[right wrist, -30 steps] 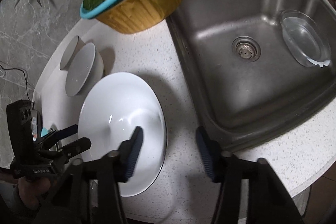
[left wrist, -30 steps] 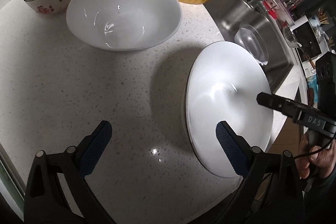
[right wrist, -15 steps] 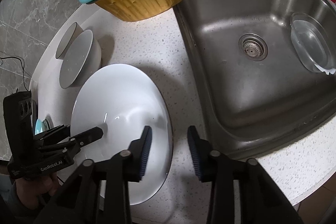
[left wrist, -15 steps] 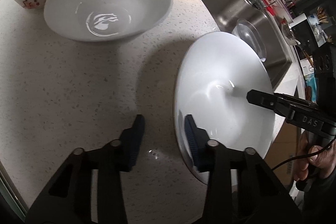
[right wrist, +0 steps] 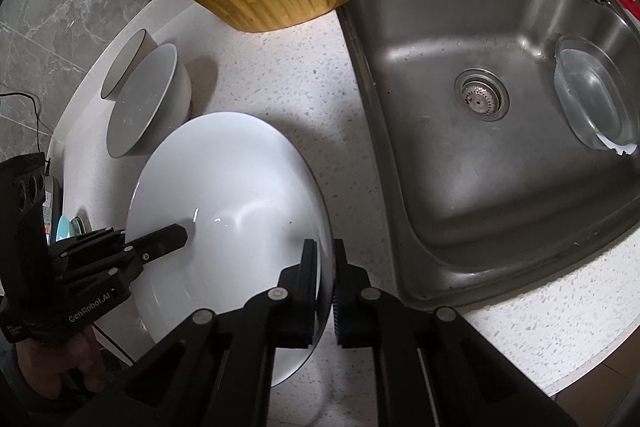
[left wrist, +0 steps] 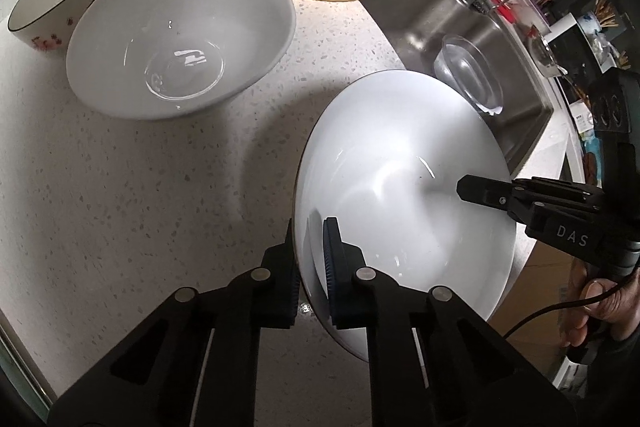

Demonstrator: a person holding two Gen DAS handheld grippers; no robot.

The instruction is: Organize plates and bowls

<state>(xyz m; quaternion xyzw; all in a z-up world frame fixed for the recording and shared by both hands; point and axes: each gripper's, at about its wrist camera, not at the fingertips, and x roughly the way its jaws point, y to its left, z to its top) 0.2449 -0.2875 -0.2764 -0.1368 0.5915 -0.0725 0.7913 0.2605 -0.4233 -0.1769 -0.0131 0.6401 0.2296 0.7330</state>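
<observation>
Drain (right wrist: 481, 95) of the sink shows only from the right wrist. Left tool (left wrist: 309, 259) and right tool (right wrist: 325, 269) each clamp opposite rims of the white plate (left wrist: 404, 163) above the bench (left wrist: 120, 187).

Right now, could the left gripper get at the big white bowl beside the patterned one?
Probably not as it stands: the left gripper is shut on the rim of the wide white plate, as is the right gripper. The countertop between it and the white bowl looks unobstructed.

Left gripper (left wrist: 311, 259) jaws pinching white plate (left wrist: 404, 163) rim.
</observation>
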